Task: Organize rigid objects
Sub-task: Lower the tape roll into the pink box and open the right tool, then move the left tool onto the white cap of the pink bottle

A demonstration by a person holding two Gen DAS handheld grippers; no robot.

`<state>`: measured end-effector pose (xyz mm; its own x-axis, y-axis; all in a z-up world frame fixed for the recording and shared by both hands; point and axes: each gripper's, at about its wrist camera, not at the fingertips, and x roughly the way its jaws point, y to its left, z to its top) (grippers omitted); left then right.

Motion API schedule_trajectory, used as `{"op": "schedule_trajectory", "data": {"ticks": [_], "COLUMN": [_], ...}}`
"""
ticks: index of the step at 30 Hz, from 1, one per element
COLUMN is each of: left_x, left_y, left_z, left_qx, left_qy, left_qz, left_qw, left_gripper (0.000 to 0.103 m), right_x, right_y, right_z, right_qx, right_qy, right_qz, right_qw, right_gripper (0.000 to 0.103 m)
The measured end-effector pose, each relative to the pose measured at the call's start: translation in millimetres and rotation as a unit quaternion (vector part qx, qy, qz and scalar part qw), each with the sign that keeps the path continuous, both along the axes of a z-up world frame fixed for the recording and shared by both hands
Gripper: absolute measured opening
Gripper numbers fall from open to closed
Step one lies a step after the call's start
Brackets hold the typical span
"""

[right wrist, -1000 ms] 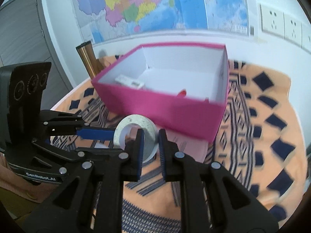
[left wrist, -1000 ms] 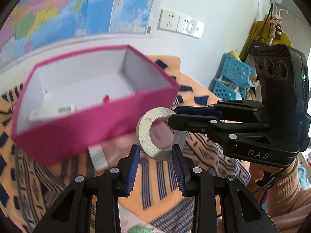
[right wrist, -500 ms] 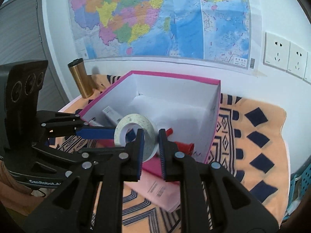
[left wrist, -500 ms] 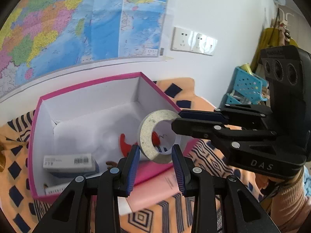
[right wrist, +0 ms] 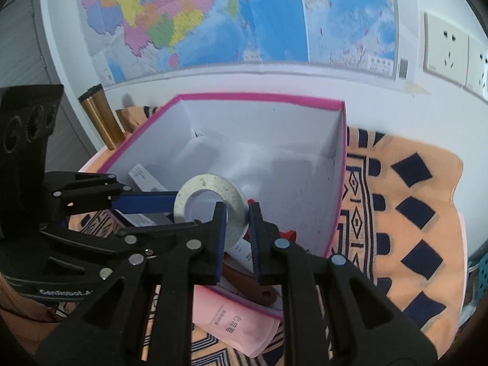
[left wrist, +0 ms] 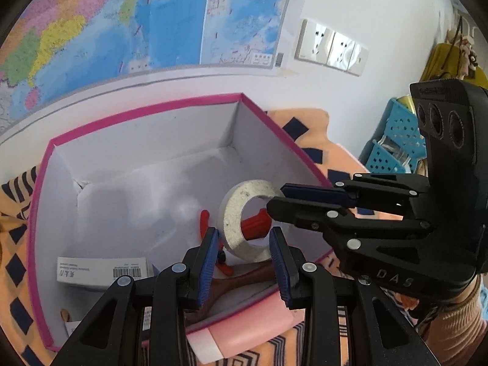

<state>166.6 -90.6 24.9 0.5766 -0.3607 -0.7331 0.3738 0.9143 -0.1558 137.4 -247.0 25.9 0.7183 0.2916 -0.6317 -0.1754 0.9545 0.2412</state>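
The tape roll [right wrist: 210, 210] hangs over the pink box [right wrist: 335, 195], its rim clenched between the right tongs [right wrist: 237, 231]; the left tongs [left wrist: 244, 262] gape just beneath it, not touching. Pliers [left wrist: 253, 222] and a carton [left wrist: 100, 270] lie low in the box, most of its white floor bare. Both tongs point into the box from its near wall.

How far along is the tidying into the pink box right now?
Already in the pink box: a white barcode carton, a red-handled tool and a brown handle. In hand: the right gripper holds the tape roll by its rim, above the box, not yet released; the left gripper is open beside it. Left: dropping the roll in, and the pink packet outside the box.
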Motion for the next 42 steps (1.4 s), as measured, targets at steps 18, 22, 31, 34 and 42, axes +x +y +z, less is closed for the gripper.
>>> {"op": "schedule_trajectory", "data": {"ticks": [18, 22, 31, 34, 42], "left_x": [-85, -99, -90, -86, -76], "left_y": [55, 66, 62, 59, 51], "left_z": [7, -12, -54, -59, -71], "left_qx": [-0.015, -0.017, 0.006, 0.009, 0.012], "left_qy": [-0.077, -0.052, 0.008, 0.015, 0.030], "left_qz": [0.019, 0.020, 0.042, 0.043, 0.042], "left_qw": [0.9967, 0.9983, 0.9991, 0.9989, 0.9986], "left_gripper": [0.044, 0.045, 0.045, 0.044, 0.044], "right_x": [-71, -94, -100, -100, -90], "right_y": [-13, -18, -18, -21, -21], "right_z": [-2, -11, -70, -82, -95], "right_qx": [0.005, 0.030, 0.071, 0.085, 0.092], "right_qy": [-0.037, -0.034, 0.040, 0.054, 0.066], "right_qz": [-0.032, -0.036, -0.061, -0.069, -0.075], "right_qw": [0.999, 0.998, 0.995, 0.993, 0.991], "right_gripper": [0.041, 0.046, 0.049, 0.049, 0.050]}}
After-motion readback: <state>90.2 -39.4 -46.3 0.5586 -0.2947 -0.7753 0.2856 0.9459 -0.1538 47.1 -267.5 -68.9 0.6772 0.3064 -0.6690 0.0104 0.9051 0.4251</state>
